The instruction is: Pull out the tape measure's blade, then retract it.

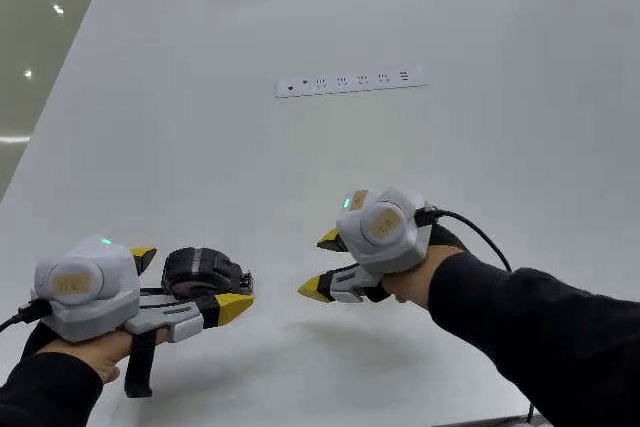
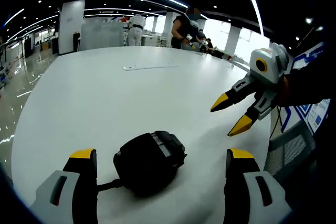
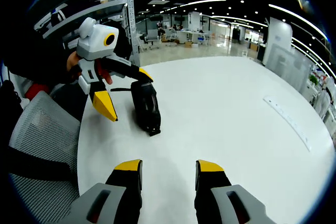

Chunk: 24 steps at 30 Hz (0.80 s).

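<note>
A black tape measure (image 1: 205,269) lies on the white table (image 1: 300,157) at the near left, with no blade drawn out. My left gripper (image 1: 190,280) is open and straddles it. In the left gripper view the tape measure (image 2: 149,161) sits between the yellow-tipped jaws with a gap on each side, and a short strap (image 2: 105,186) trails from it. My right gripper (image 1: 320,265) hovers open to the right of it, holding nothing, its tips pointing left at the case. The right gripper view shows the tape measure (image 3: 145,103) ahead with the left gripper (image 3: 126,94) around it.
A white power strip (image 1: 350,81) lies flat further back on the table. The table's near edge runs just below my hands. A mesh chair (image 3: 42,129) stands off the table's edge. Several people (image 2: 186,30) stand far behind the table.
</note>
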Each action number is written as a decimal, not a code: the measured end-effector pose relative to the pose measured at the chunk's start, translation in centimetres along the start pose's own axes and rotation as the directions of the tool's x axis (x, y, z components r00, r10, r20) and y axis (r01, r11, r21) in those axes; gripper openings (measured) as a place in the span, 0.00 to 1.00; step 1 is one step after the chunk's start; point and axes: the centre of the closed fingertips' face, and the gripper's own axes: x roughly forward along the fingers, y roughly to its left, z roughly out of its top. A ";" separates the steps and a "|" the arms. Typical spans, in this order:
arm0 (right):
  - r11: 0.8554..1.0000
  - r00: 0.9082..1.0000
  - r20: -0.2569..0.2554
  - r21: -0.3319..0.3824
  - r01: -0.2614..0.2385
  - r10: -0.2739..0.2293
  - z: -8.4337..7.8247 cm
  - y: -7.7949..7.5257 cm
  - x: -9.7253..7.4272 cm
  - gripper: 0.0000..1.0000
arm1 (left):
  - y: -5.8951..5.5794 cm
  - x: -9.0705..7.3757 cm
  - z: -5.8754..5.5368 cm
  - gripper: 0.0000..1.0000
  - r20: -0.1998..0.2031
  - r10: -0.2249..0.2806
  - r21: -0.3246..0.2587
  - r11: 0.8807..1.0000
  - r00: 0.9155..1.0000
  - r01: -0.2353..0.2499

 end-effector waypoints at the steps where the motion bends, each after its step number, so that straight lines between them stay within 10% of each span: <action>1: 1.000 1.000 0.005 0.004 0.005 -0.005 -0.1 -0.1 -0.4 0.37 | 0.0 -0.2 0.1 0.99 0.004 -0.002 0.002 1.000 1.000 0.002; 14: 0.992 0.995 0.038 0.093 0.085 -0.089 -3.0 -2.5 -5.4 0.47 | 0.9 -2.0 -0.1 0.99 0.005 -0.017 0.048 0.999 1.000 0.017; 18: 0.993 0.994 0.019 0.054 0.105 -0.106 -4.0 -2.5 -6.5 0.51 | 0.1 -2.7 1.3 0.99 0.087 -0.074 0.076 0.995 0.994 0.067; 24: 0.989 0.993 0.013 0.095 0.113 -0.114 -5.9 -2.5 -8.1 0.57 | 1.1 -3.1 -1.0 0.99 -0.023 -0.036 0.052 0.998 0.999 0.037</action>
